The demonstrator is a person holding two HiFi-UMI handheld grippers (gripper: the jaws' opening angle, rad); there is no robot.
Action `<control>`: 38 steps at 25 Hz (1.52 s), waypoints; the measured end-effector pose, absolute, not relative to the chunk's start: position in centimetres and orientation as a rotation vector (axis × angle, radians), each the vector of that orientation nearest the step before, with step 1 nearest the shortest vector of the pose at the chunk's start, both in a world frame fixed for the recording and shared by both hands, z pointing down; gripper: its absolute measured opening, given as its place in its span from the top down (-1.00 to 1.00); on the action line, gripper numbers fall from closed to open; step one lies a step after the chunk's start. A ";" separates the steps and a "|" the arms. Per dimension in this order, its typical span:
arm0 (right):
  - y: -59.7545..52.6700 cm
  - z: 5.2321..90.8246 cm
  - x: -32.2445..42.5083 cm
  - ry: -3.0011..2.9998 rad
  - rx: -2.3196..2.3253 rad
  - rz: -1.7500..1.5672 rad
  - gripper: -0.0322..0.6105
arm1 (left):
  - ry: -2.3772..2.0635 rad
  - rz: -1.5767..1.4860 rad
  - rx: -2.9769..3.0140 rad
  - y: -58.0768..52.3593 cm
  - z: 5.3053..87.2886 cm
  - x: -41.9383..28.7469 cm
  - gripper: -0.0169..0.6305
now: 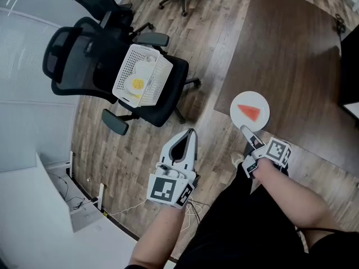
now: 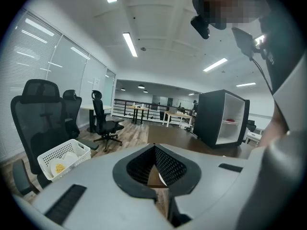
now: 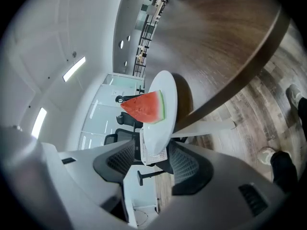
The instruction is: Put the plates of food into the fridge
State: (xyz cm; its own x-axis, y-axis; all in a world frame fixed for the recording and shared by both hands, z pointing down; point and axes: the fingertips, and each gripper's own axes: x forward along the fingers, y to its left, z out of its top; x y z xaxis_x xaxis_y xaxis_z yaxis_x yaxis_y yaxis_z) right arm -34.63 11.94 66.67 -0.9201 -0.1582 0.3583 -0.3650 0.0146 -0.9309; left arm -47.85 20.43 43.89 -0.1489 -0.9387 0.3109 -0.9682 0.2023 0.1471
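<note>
right gripper (image 1: pixel 245 131) has its jaws apart around the rim of the plate (image 1: pixel 259 101), left gripper (image 1: pixel 191 132) pinched together empty, so I'd back straight out without dragging it off the table (image 1: pixel 291 49) edge

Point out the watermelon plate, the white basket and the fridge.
watermelon plate (image 1: pixel 249 98), head view, bare white rim at its far edge
white basket (image 1: pixel 161 76), head view, lattice wall on its right side
fridge (image 2: pixel 209 119), left gripper view, dark outer side panel
</note>
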 end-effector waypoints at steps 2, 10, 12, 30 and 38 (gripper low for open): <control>11.4 66.9 -35.0 -2.121 0.557 2.102 0.17 | -2.148 0.152 1.795 20.7 44.3 -47.8 0.94; 10.5 67.8 -36.0 -2.118 0.619 2.162 0.47 | -2.152 0.215 1.758 22.3 45.0 -48.7 0.94; 10.5 68.0 -35.7 -2.127 0.634 2.152 0.59 | -2.159 0.230 1.761 22.5 44.8 -48.8 0.94; 10.9 66.8 -32.8 -2.101 0.621 2.227 0.84 | -2.130 0.210 1.834 20.1 44.2 -46.8 0.94; 10.1 65.1 -31.2 -2.100 0.591 2.292 0.85 | -2.135 0.197 1.869 18.2 43.0 -45.7 0.94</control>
